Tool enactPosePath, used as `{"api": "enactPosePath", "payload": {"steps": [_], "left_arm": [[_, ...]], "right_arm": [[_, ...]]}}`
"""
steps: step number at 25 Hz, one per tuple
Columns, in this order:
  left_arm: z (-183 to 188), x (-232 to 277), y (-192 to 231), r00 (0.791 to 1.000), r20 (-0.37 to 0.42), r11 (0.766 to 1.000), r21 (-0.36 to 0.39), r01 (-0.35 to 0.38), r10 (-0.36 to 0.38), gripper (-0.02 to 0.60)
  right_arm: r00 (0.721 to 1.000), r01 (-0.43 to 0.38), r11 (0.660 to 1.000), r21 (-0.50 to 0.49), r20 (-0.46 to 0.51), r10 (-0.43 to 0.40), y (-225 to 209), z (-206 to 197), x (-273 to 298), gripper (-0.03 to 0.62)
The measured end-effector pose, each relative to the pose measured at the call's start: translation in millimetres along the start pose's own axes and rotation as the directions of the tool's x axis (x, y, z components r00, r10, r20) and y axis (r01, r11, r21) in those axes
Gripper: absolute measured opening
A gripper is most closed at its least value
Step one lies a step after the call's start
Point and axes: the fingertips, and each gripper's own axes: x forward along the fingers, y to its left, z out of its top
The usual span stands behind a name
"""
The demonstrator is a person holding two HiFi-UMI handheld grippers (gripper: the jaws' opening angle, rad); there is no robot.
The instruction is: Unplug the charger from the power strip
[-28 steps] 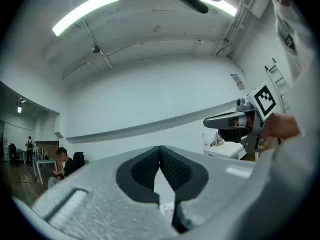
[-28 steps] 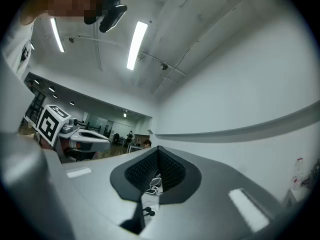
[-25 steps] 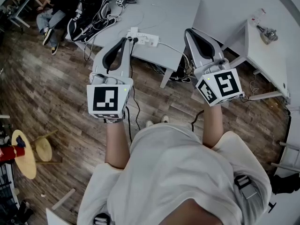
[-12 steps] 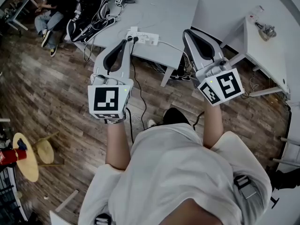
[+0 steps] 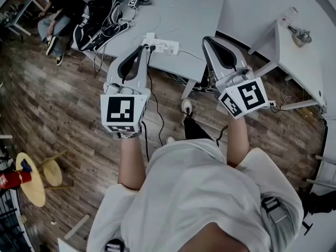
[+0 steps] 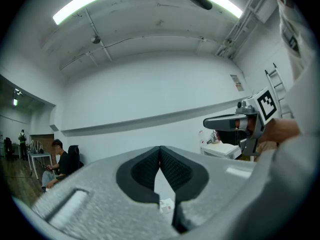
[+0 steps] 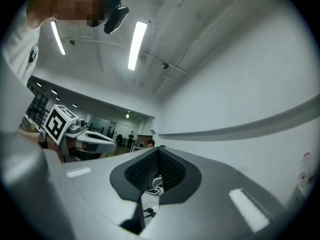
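Observation:
A white power strip (image 5: pixel 164 45) lies near the front edge of a grey table (image 5: pixel 184 9). A black charger plug (image 5: pixel 150 46) sits at the strip's left end, and its black cable hangs down to the floor. My left gripper (image 5: pixel 143 48) is shut and empty, held level, with its tip just in front of the plug in the head view. In the left gripper view the strip (image 6: pixel 166 204) shows as a small white piece through the gap under the left gripper (image 6: pixel 160 148). My right gripper (image 5: pixel 206 39) is shut and empty, off to the right of the strip.
A black bag with tangled cables (image 5: pixel 100 14) covers the table's far left. A white side table (image 5: pixel 299 56) stands to the right. A seated person (image 5: pixel 58 7) is at the top left. A round yellow stool (image 5: pixel 31 177) stands on the wooden floor at the left.
Both grippers have moved a little forward toward the table and sunk slightly. The person's foot has stepped forward under them. Both stay shut.

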Motion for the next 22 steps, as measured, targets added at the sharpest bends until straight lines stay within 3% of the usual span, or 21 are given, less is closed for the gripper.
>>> {"api": "enactPosePath", "payload": {"steps": [13, 18, 22], "left_arm": [[-3.8, 103.2, 29.2, 0.999, -0.024, 0.999, 0.007, -0.047, 0.047, 0.003], [-12.1, 139.0, 36.5, 0.996, -0.042, 0.996, -0.023, -0.081, 0.080, 0.003], [-24.2, 162.9, 40.0, 0.992, -0.066, 0.992, -0.052, -0.115, 0.112, 0.003]], "right_arm": [[0.999, 0.006, 1.000, 0.003, 0.035, -0.006, -93.7, -24.3, 72.6, 0.002], [0.999, -0.026, 0.999, 0.029, 0.029, 0.025, -127.2, -36.4, 94.7, 0.002], [0.999, -0.047, 0.999, -0.014, -0.005, 0.047, -150.9, -51.7, 111.7, 0.002]]}}
